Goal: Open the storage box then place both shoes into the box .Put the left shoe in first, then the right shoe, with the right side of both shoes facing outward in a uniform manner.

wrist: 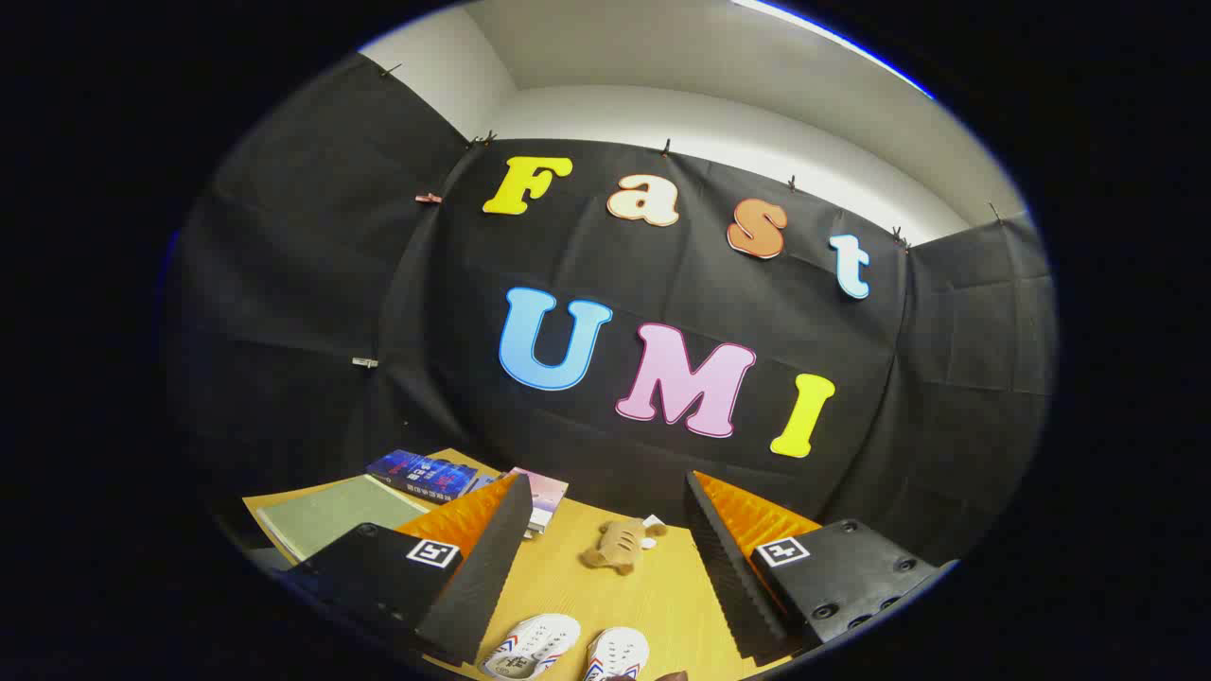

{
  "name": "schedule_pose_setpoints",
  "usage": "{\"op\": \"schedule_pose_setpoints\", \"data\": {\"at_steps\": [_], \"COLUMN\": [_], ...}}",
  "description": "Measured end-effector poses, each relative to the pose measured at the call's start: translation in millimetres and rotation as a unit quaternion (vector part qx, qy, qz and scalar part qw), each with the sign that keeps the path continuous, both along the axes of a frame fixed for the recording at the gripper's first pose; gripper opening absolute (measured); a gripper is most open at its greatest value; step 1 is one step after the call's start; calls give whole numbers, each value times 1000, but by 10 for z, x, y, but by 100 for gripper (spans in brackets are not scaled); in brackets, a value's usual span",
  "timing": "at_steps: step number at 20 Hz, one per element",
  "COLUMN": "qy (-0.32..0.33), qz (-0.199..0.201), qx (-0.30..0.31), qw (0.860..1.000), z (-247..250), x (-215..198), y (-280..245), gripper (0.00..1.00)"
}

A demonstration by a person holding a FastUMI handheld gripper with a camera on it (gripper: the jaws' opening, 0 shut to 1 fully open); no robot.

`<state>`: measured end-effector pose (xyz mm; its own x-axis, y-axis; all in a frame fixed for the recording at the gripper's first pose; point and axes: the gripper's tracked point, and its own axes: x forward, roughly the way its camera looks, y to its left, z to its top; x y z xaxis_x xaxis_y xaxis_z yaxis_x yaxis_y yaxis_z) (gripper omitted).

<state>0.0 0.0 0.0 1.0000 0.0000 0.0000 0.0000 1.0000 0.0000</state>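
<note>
Two small white shoes with red and blue stripes lie on the wooden table (pixel 653 596), low between my fingers. One shoe (pixel 533 645) is nearer my left finger, the other shoe (pixel 617 654) lies just to its right. My gripper (pixel 605 558) is held above the table and is open, its black ribbed fingers (pixel 487 558) set wide apart with nothing between them. The shoes' toes point away from me.
A small tan plush toy (pixel 620 546) lies on the table beyond the shoes, between the fingers. Behind the left finger sit a green book (pixel 326 515), a blue book (pixel 423 473) and a pink booklet (pixel 547 494). The black cloth wall closes the far side.
</note>
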Motion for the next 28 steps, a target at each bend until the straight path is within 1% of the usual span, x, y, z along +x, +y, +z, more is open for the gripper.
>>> {"op": "schedule_pose_setpoints", "data": {"at_steps": [16, 20, 22, 24, 26, 28], "qy": [4, 8, 16, 29, 42, 60], "qz": [-1, 11, 39, 83, 118, 157], "qx": [3, 7, 10, 23, 52, 85], "qw": [1000, 1000, 999, 996, 991, 982], "z": [-20, -45, -80, -121, -154, -210], "x": [17, 37, 68, 100, 128, 154], "y": [7, 70, 194, 343, 455, 610], "gripper": [97, 98, 97, 98, 98, 98]}}
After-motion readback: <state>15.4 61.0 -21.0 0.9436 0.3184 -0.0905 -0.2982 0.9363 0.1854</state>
